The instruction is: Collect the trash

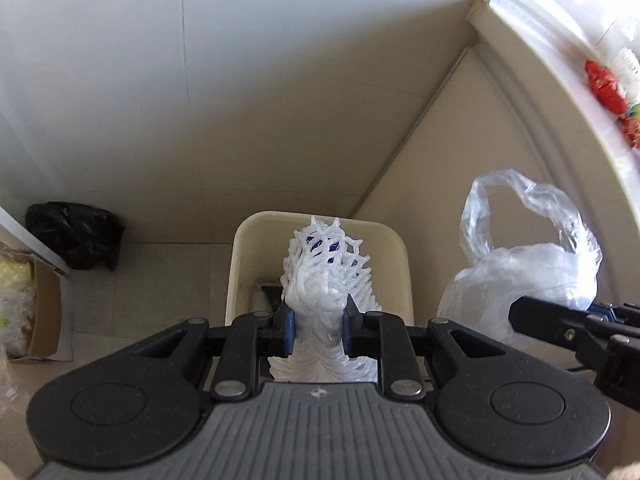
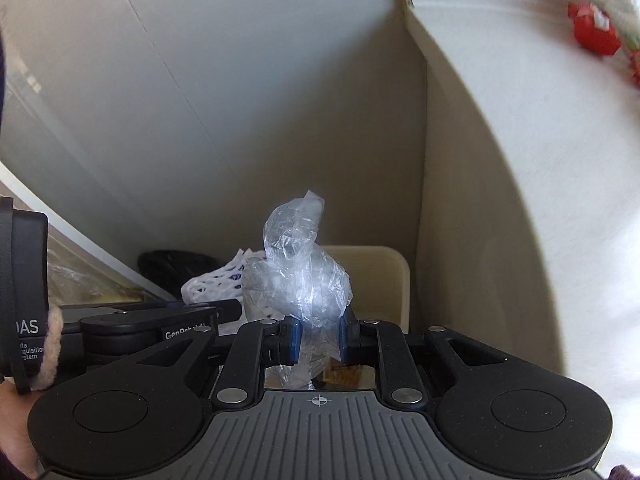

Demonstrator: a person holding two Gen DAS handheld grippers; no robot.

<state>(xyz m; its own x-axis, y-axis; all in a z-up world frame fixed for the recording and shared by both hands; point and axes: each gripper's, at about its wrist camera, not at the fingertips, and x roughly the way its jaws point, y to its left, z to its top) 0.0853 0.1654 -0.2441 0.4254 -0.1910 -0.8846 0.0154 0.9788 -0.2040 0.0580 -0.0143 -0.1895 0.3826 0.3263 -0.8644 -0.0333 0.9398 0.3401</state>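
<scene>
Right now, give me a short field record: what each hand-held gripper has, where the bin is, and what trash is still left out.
left hand-held gripper: shut on white foam net
right hand-held gripper: shut on clear plastic bag
bin: cream, open-topped, on the floor below both grippers
net position: over the bin opening
bag position: beside or above the bin, exact overlap unclear
still out: red wrappers on the white table

Home corner — tiled floor (image 1: 168, 272), waste bin (image 1: 396, 248), cardboard box (image 1: 44, 320).
</scene>
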